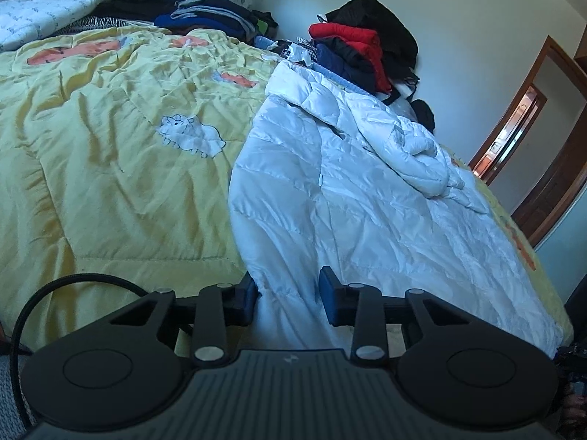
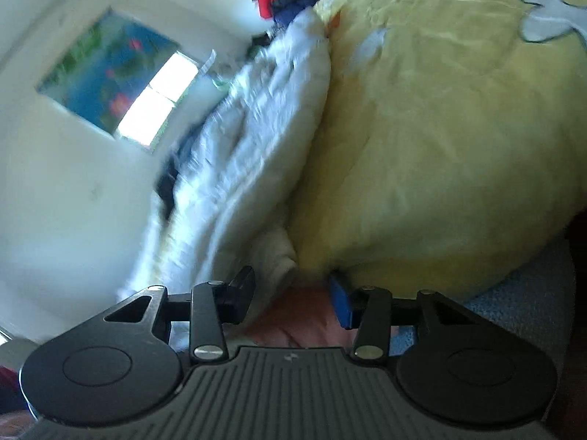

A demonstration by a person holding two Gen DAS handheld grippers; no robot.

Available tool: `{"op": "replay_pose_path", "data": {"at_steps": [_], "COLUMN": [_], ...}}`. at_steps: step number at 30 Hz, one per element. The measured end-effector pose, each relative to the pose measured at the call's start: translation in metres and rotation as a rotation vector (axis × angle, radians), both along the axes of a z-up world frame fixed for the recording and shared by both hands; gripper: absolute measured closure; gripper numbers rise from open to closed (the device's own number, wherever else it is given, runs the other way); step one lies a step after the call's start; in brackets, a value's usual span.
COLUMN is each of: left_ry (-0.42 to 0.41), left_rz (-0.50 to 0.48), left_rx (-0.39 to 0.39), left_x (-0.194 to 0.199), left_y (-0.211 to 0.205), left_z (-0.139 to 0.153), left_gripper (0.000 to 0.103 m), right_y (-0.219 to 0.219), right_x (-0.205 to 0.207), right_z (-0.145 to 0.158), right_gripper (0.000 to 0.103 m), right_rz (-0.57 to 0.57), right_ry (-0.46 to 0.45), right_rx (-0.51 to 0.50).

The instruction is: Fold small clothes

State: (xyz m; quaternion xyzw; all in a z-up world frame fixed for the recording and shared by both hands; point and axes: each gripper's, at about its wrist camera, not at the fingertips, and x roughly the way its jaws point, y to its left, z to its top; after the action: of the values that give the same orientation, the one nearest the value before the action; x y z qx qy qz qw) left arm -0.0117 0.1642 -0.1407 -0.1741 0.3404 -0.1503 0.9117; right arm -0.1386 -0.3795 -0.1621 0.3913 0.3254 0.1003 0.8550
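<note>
A white puffy jacket (image 1: 348,190) lies spread on the yellow quilt (image 1: 110,146) of a bed, hood end far, hem near. My left gripper (image 1: 290,293) sits at the jacket's near left corner. Hem fabric fills the narrow gap between its pads, which press on it. The right wrist view is rolled and blurred. There the jacket (image 2: 256,146) runs up the middle beside the quilt (image 2: 440,146). My right gripper (image 2: 293,293) is partly open at the jacket's near end. A white cuff lies just past its fingertips, and pinkish fabric shows between the pads, which press on nothing.
A heap of red, black and navy clothes (image 1: 359,47) sits beyond the jacket's collar. Dark folded clothes (image 1: 205,14) and a white blanket (image 1: 44,7) lie at the bed's far left. A wooden door frame (image 1: 532,139) stands right. A window (image 2: 157,99) is in the wall.
</note>
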Motion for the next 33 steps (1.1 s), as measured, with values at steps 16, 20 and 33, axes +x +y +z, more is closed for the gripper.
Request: {"op": "replay_pose_path", "data": {"at_steps": [16,20,33], "left_ry": [-0.009,-0.017,-0.049], "left_rz": [0.045,0.033,0.010], "left_rx": [0.006,0.024,-0.115], "left_x": [-0.006,-0.006,-0.002], "left_y": [0.000,-0.002,0.017], "left_z": [-0.003,-0.002,0.004], "left_gripper": [0.081,0.080,0.058], "right_y": [-0.006,-0.014,-0.031], "right_x": [-0.068,-0.077,0.022], "right_z": [0.052,0.045,0.024], "right_gripper": [0.101,0.095,0.034], "right_rz": [-0.114,-0.127,-0.053], "right_ry": [-0.004,0.018,-0.123], "right_rx": [-0.092,-0.211,-0.170]}}
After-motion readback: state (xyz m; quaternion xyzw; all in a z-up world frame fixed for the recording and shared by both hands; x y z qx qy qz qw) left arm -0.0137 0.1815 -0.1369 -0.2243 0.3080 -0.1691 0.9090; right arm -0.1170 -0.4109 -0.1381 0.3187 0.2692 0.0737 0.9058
